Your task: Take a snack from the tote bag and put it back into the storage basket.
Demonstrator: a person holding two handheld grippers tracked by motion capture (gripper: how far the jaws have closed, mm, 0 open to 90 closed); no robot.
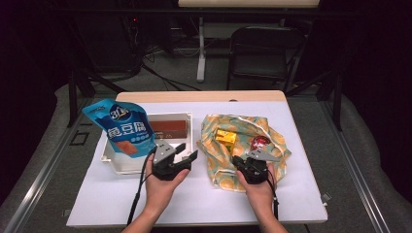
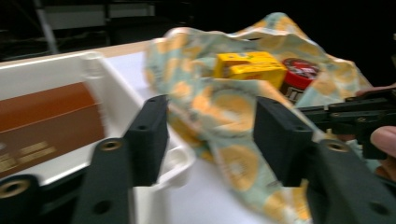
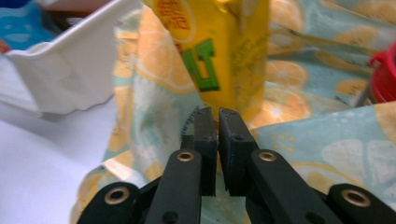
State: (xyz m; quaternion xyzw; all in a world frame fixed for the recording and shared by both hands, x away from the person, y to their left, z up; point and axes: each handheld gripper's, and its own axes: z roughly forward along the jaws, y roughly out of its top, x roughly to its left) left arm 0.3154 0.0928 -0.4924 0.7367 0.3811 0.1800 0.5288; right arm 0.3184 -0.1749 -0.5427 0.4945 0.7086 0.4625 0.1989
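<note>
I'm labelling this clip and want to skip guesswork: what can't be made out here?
- Brown box: print too small in the high view, blurred in the left gripper view.
- Red-lidded jar: cut off by the right gripper view's edge.
- Right gripper: whether cloth is pinched, unclear.

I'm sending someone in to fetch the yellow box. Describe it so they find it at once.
Start at the white table and find the orange-patterned cloth bag lying open on its right half, beside the white bin. The yellow box lies in the bag's opening. Its neighbour there, to the right, is a round red-lidded container; the box is rectangular and bright yellow.
</note>
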